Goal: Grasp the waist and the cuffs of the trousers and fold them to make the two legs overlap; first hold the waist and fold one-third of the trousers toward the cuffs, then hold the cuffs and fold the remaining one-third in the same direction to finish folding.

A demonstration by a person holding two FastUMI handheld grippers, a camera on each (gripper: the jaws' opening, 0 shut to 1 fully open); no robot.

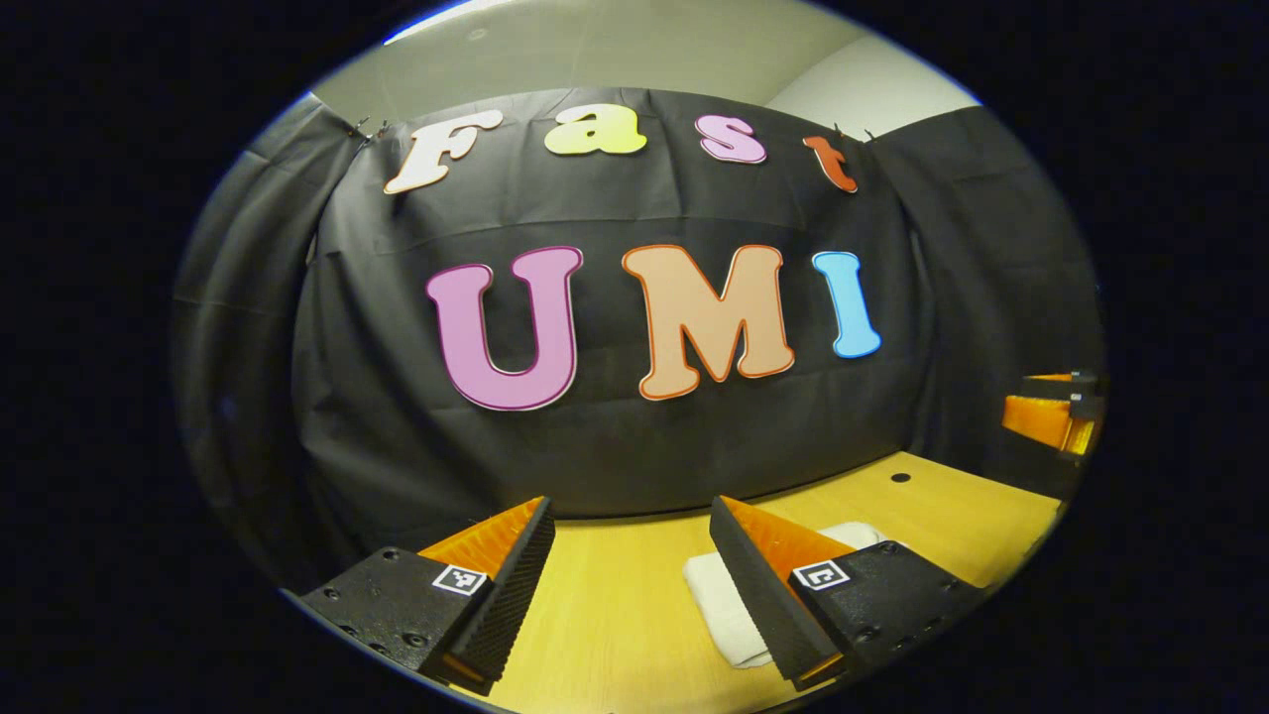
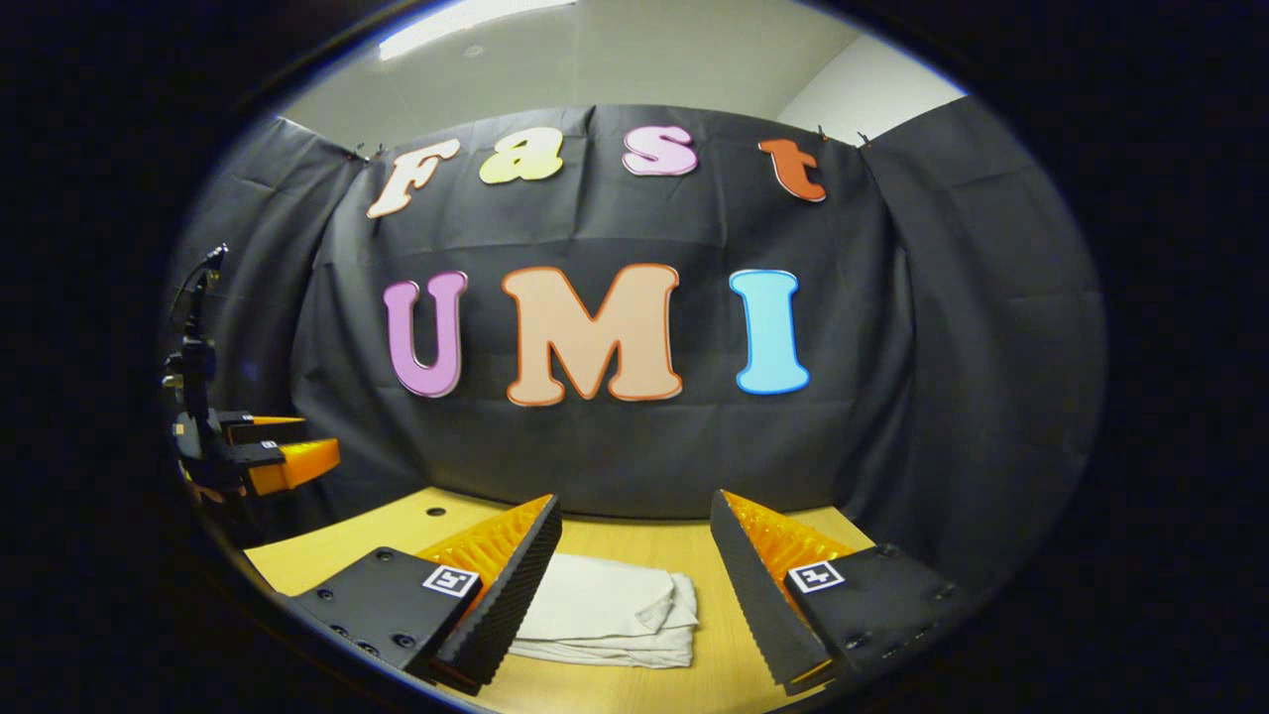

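Both tools, left tool [image 1: 630,565] and right tool [image 2: 634,560], hang with fingers apart and empty above the desk [image 2: 714,674], where the trousers [image 2: 605,615] lie at six o'clock as a compact white bundle, apparently soft, light and limp, best pinched at a layered edge

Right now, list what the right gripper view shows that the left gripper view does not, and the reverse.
Right gripper view: the left tool far off at its left edge, and the folded trousers mostly in plain sight, their layered edge showing. Left gripper view: the right tool at its right edge, with the trousers partly hidden behind the left tool's own right finger. Shared: the wooden table, the black cloth wall, and both tools open, holding nothing.
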